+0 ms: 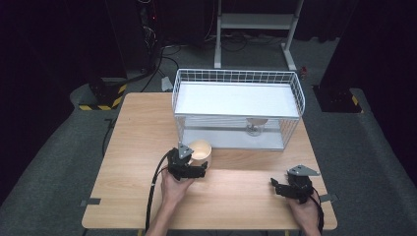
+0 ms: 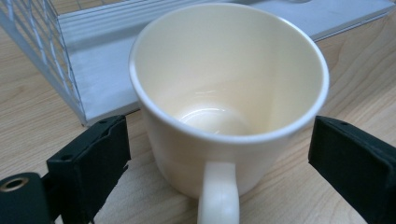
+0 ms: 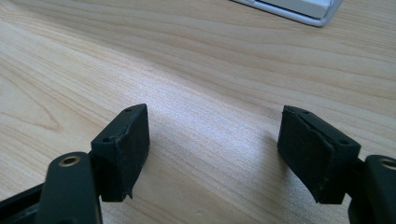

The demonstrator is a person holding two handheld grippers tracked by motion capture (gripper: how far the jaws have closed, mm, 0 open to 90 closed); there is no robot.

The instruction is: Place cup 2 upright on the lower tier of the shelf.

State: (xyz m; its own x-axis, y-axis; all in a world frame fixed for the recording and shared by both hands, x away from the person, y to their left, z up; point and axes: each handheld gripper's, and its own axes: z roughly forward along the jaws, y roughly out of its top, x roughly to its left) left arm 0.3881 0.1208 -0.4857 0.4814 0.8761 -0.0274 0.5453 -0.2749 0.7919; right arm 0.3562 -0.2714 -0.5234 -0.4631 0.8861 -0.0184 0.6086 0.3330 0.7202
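table (image 1: 128, 147) | rack (image 1: 236, 88) behind cup (image 2: 224, 93) | left claw (image 2: 219, 163) open

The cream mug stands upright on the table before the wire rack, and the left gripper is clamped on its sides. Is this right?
Not quite. The left gripper view shows the left gripper open, jaws clear of the cream mug on both sides. The mug does stand upright on the table before the wire rack.
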